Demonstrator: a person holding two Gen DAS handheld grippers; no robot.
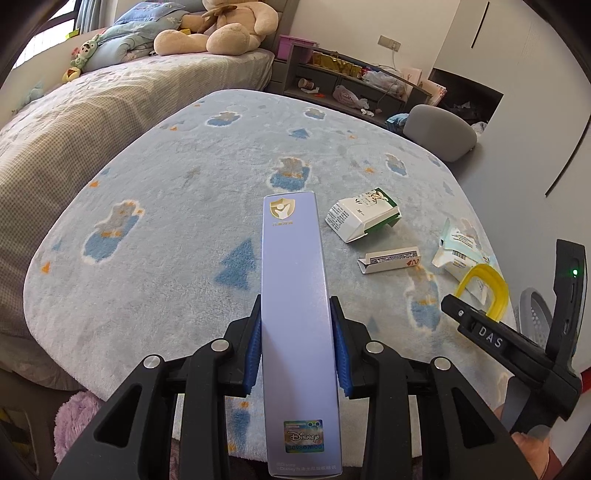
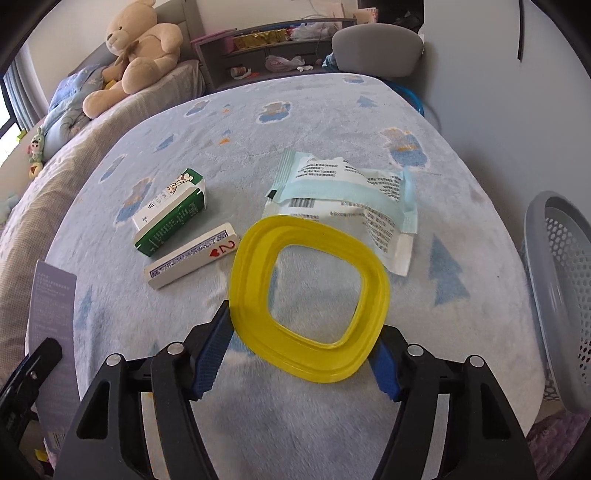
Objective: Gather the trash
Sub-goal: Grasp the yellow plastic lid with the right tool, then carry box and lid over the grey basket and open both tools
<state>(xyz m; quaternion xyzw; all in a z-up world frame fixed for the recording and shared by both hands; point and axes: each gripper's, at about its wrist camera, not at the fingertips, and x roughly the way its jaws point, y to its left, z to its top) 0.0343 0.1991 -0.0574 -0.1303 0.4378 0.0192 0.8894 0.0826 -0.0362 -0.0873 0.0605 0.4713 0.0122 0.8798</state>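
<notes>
My left gripper (image 1: 295, 343) is shut on a long lavender Disney box (image 1: 295, 295), held lengthwise above the blue blanket (image 1: 184, 206). My right gripper (image 2: 303, 339) is shut on a yellow plastic ring (image 2: 310, 295); it also shows in the left wrist view (image 1: 484, 291). On the blanket lie a green-and-white carton (image 2: 171, 212), a playing-card box (image 2: 192, 260) and a white-and-teal wrapper (image 2: 347, 199). The carton (image 1: 364, 218), card box (image 1: 389, 260) and wrapper (image 1: 458, 251) show right of the lavender box. The lavender box shows at the left edge of the right wrist view (image 2: 51, 332).
A grey perforated basket (image 2: 561, 295) stands at the right, beside the blanket. A bed with a teddy bear (image 1: 218, 29) lies to the left. A grey shelf (image 1: 351, 85) with clutter and a grey chair back (image 1: 439, 133) stand beyond the blanket.
</notes>
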